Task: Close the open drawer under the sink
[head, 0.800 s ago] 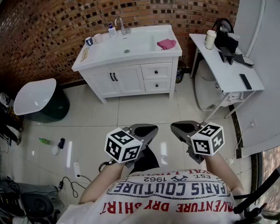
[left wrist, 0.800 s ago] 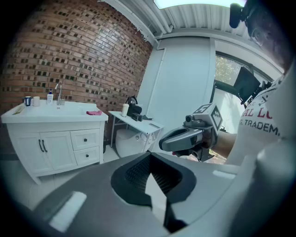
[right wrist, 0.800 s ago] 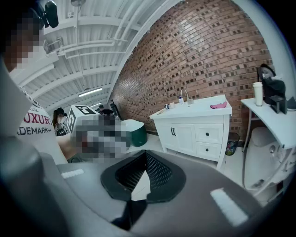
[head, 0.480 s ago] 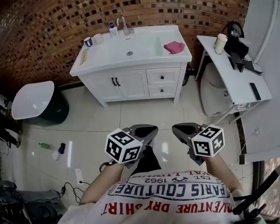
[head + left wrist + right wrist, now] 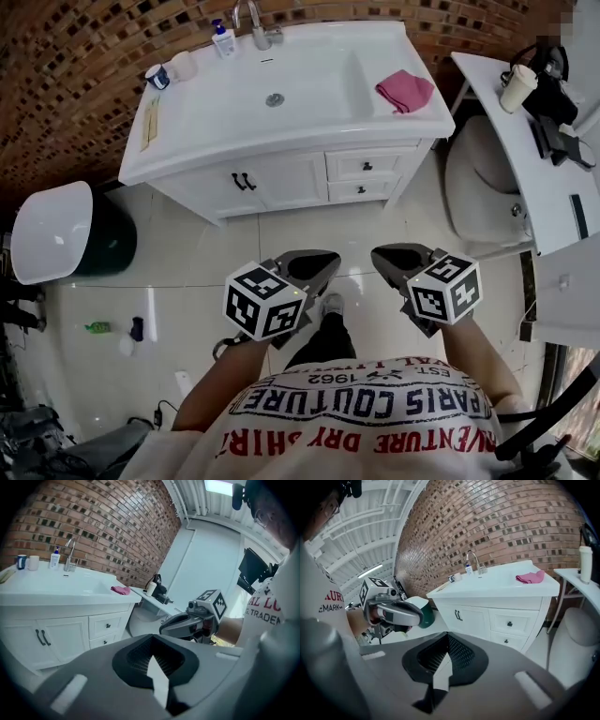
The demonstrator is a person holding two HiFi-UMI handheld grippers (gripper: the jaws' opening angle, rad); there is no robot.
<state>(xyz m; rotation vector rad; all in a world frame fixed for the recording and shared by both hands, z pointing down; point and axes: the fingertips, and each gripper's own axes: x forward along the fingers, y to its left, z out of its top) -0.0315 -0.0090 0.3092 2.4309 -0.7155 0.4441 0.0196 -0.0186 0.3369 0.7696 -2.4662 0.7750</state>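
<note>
Head view: vanity (image 5: 202, 192) stands against the brick wall (image 5: 66, 56), well apart from both grippers. Two drawers (image 5: 367, 166) sit stacked under the right end of the sink (image 5: 309, 84), just beside the doors (image 5: 253, 181); both fronts look flush with the cabinet. A pink cloth (image 5: 405, 90) lies at the right edge of the counter (image 5: 187, 127). The left gripper (image 5: 321, 267) and right gripper (image 5: 386, 262) hang side by side over the floor (image 5: 187, 281), touching nothing.

Left gripper view: jaws together, nothing between them. Drawers (image 5: 107, 626) lie ahead on the left, well off.

Right gripper view: jaws together, nothing held. Drawers (image 5: 509, 624) are ahead on the right, knobs showing, fronts level with the frame.
</note>
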